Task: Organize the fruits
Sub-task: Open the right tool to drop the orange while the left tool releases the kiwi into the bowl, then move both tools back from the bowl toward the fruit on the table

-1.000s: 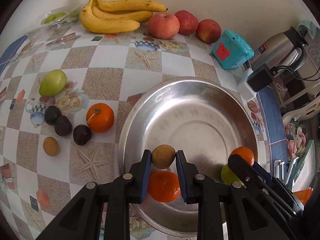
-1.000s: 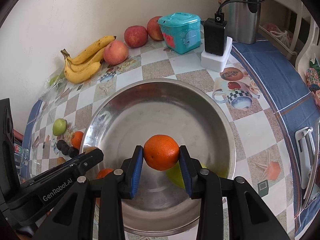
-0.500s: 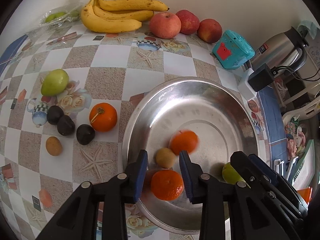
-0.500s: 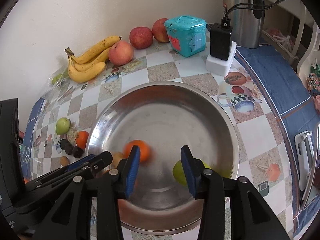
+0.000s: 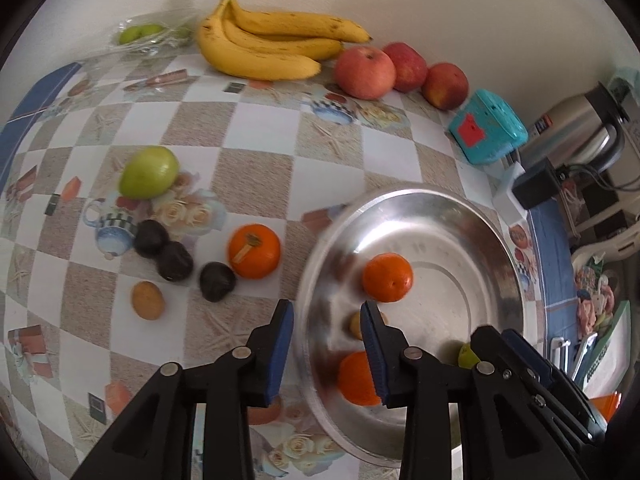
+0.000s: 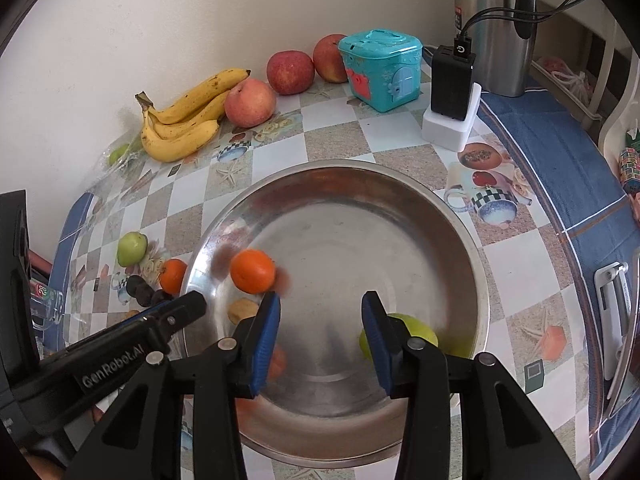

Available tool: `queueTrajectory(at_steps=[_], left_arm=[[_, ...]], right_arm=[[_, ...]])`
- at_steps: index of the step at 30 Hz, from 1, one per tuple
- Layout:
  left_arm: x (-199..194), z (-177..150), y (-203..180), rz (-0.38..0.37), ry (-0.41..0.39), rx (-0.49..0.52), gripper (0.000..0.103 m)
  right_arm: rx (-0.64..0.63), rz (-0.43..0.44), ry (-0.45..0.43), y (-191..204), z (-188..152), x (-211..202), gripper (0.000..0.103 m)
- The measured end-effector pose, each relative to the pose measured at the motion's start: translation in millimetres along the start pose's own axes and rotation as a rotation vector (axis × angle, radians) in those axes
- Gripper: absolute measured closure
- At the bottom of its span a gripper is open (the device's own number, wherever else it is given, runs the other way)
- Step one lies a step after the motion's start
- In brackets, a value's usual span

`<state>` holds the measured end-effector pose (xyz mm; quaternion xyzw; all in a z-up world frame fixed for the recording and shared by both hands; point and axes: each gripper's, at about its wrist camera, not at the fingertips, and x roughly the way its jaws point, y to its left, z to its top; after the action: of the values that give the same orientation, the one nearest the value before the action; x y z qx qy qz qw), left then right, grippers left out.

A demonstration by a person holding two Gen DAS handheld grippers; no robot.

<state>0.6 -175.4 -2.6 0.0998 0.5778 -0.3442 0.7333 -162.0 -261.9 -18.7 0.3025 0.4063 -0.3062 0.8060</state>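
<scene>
- Left gripper [image 5: 326, 338], right gripper [image 6: 320, 330]: jaws spread, nothing held.
- Steel basin [image 5: 496, 240]: two oranges, brown fruit, green fruit inside.
- Step: between deposits.
- Next: reaching for loose orange [image 5: 254, 251] on surface [image 5: 256, 128], jaws closing around it.

Three oranges show: one on the tabletop [image 5: 253, 251] and two in the steel basin [image 5: 472, 224], one in the open [image 5: 387, 277] and one partly behind a tool finger [image 5: 356, 378]. There are three bananas in one bunch [image 5: 272, 46], three red apples [image 5: 365, 73] in a row, three dark round fruits [image 5: 174, 261] and two small brown fruits, one on the tabletop [image 5: 147, 300] and one in the basin [image 5: 355, 324]. Two single green fruits appear, one on the tabletop [image 5: 149, 172] and one in the basin [image 6: 416, 330], with more green ones in a clear bag [image 5: 140, 34], too blurred to count.
</scene>
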Motion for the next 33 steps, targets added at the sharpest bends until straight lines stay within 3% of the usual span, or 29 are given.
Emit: queueTrajectory(at_steps=[6, 28, 33], left_arm=[[-12.5, 7.4, 21.5, 0.007, -0.029, -0.053, 0.065], [-39.9, 17.0, 73.3, 0.055, -0.08, -0.142, 0.064], [-39.2, 16.5, 75.7, 0.063, -0.077, -0.147, 0.054]], right_arm=[[-0.006, -0.024, 0.029, 9.5, -1.7, -0.8, 0.06], [-0.045, 0.026, 0.067, 54.9, -5.2, 1.0, 0.06], [-0.06, 0.026, 0.072, 60.2, -6.2, 3.3, 0.06]])
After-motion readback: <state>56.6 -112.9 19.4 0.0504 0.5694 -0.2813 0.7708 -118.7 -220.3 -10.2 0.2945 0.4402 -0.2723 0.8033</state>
